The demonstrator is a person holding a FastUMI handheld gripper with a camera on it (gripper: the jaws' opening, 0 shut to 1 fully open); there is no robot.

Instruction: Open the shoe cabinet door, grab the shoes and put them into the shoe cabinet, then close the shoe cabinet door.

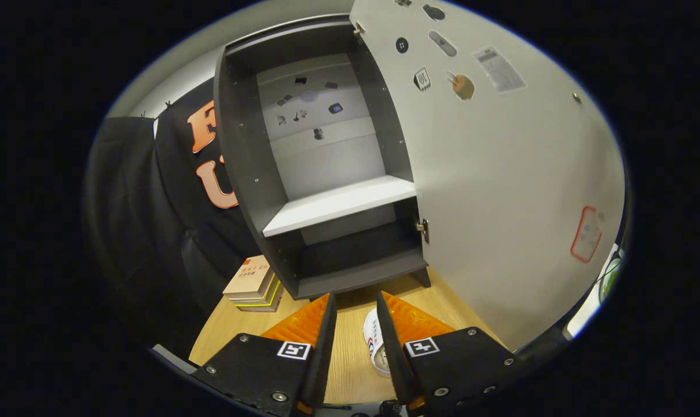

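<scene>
The shoe cabinet (251, 174) stands on the wooden table just ahead of my fingers, its door (500, 191) swung wide open to the right. Inside it a white shelf (338, 204) crosses the middle and the dark bottom compartment (358, 260) lies below. My gripper (354, 304) is open, its fingertips close to the cabinet's front bottom edge. A white shoe (374, 341) with red and blue marks lies on the table between the fingers, close against the right finger and partly hidden by it. Neither finger presses on it.
A stack of books (251, 285) lies on the table left of the cabinet's foot. Black cloth hangs behind and to the left. Stickers dot the inside of the door and the cabinet's back wall. Bare wooden table (350, 370) shows between the fingers.
</scene>
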